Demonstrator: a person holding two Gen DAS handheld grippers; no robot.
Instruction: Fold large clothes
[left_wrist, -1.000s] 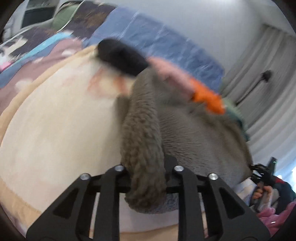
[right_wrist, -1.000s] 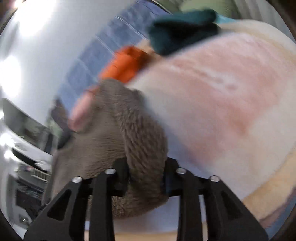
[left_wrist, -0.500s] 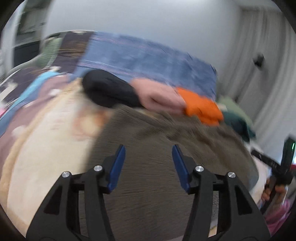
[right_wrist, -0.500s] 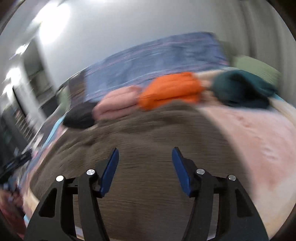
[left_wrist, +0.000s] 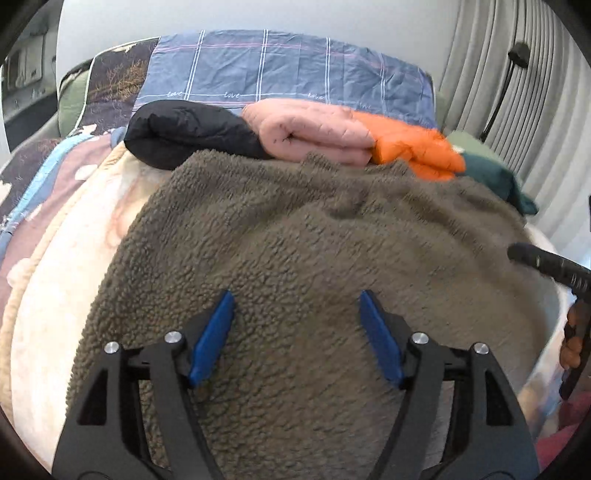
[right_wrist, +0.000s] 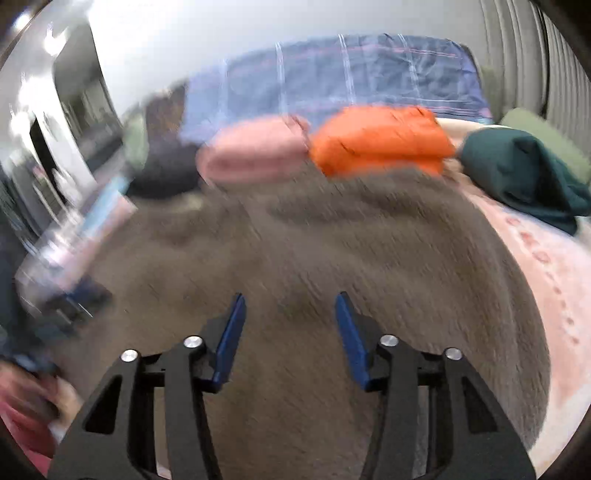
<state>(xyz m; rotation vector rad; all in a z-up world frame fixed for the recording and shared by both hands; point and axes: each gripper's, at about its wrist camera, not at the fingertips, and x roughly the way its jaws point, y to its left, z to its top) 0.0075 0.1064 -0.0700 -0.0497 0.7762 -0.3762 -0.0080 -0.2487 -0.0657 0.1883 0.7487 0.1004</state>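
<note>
- Letting go marks this moment: a second ago both claws pinched a bunched fold of the grey fleece (left_wrist: 314, 258); now the left claw (left_wrist: 297, 332) has just been opening and stands apart with nothing between its blue pads.
- The right claw (right_wrist: 290, 332), after opening, has just been closing a little, yet its pads are apart and grip nothing.
- Judged from this, one fold is laid down and the next edge must be picked.
- The fleece lies spread across the middle of both frames on the cream bed cover (left_wrist: 55, 295), nubbly, thick, slightly rumpled near its far edge.
- Along the upper frame, touching that edge, sit folded black (left_wrist: 184, 133), pink (left_wrist: 314, 133) and orange (left_wrist: 413, 147) bundles.
</note>
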